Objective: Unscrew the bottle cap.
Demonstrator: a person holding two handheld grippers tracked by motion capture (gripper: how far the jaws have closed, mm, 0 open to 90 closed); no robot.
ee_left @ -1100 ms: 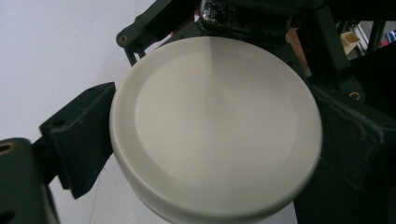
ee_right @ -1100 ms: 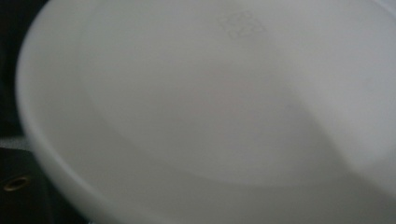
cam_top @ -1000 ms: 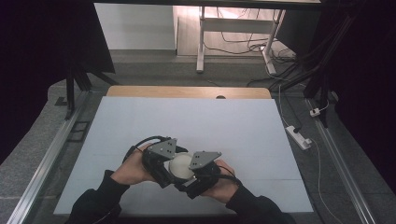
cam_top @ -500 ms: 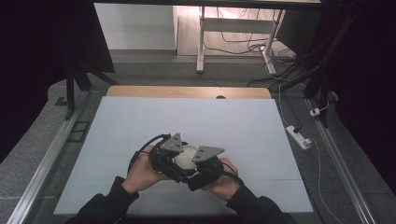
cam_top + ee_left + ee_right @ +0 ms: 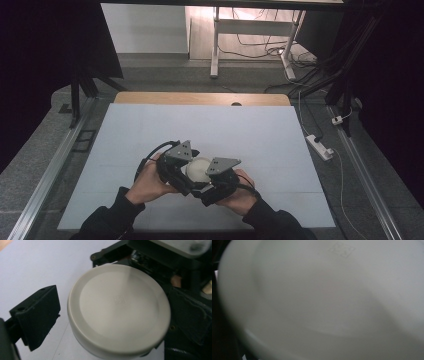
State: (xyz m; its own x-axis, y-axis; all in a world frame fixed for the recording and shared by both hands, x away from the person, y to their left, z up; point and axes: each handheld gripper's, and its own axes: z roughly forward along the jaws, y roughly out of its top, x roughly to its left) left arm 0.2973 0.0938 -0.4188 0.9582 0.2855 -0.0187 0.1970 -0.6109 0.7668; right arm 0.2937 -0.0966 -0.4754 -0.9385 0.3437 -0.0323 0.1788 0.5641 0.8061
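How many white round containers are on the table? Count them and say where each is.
1. The white round container sits near the front middle of the table, between the left gripper and the right gripper. Another could be hidden under the hands.

This looks like a lab or test room set up for recording. A bare pale table (image 5: 150,130) stands inside a frame of metal rails (image 5: 47,175), with black curtains (image 5: 45,55) hanging to either side of it. Beyond the table, loose cables (image 5: 260,47) lie tangled on the floor under a white stand (image 5: 216,45). A power strip (image 5: 320,147) lies just right of the table.
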